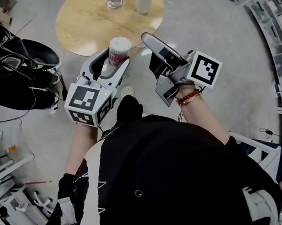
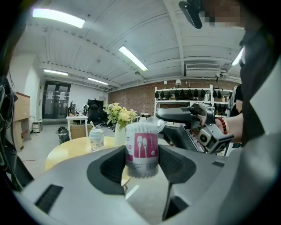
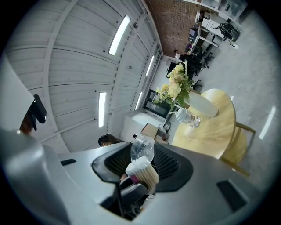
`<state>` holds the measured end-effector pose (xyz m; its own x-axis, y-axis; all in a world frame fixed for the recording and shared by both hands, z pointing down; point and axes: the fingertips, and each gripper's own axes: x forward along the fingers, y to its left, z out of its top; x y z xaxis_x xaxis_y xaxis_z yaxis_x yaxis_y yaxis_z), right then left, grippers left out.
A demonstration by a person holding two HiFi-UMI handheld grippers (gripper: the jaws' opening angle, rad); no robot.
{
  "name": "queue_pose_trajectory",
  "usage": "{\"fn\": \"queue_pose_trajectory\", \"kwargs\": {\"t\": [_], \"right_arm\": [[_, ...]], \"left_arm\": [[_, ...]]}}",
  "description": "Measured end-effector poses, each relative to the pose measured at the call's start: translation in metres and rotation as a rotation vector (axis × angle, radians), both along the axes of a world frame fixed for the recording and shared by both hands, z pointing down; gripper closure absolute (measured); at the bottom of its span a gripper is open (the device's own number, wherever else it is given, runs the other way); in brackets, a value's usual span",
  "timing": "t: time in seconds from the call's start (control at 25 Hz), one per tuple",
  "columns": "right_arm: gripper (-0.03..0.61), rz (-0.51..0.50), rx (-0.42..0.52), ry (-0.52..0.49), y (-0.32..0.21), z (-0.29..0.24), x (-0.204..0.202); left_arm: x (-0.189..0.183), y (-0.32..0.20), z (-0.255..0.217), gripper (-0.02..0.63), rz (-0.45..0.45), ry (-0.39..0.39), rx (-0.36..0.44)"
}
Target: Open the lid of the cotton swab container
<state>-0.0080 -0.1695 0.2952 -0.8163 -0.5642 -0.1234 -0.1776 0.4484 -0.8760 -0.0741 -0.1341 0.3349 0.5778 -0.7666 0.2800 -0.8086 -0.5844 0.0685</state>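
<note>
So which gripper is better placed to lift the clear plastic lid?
Right. The clear plastic lid sits between the jaws of the right gripper; the left gripper is clamping the pink-labelled cotton swab container.

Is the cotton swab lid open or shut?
Open: the lid is tipped up off the container, and the swab tips show.

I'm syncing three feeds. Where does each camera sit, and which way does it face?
Head view: on the person's head, facing steeply down; shows black-clad torso, bare forearms, left gripper, right gripper.
Left gripper view: rides that gripper, faces level along its jaws at the clamped cotton swab container; the right wrist shows.
Right gripper view: rides that gripper, rolled sideways, faces along its jaws at the clear lid between them; no sure body part.
Shared: both gripper views show the round table and flowers.
</note>
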Motion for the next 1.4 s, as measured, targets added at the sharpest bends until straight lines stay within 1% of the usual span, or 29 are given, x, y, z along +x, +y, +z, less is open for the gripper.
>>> {"fn": "queue_pose_trajectory", "kwargs": {"t": [0.6, 0.72, 0.96, 1.4], "right_arm": [[0.42, 0.014, -0.023, 0.011, -0.002, 0.009, 0.003], [0.421, 0.012, -0.025, 0.011, -0.001, 0.008, 0.002], [0.419, 0.01, -0.028, 0.011, -0.001, 0.008, 0.001], [0.417, 0.009, -0.028, 0.022, 0.0, 0.008, 0.001]], "left_arm": [[0.001, -0.005, -0.006, 0.37, 0.006, 0.012, 0.023], [-0.001, -0.005, -0.006, 0.37, 0.002, 0.016, 0.018], [-0.002, -0.005, -0.011, 0.37, -0.001, 0.02, 0.037], [-0.002, -0.007, -0.012, 0.37, -0.008, 0.037, 0.046]]}}
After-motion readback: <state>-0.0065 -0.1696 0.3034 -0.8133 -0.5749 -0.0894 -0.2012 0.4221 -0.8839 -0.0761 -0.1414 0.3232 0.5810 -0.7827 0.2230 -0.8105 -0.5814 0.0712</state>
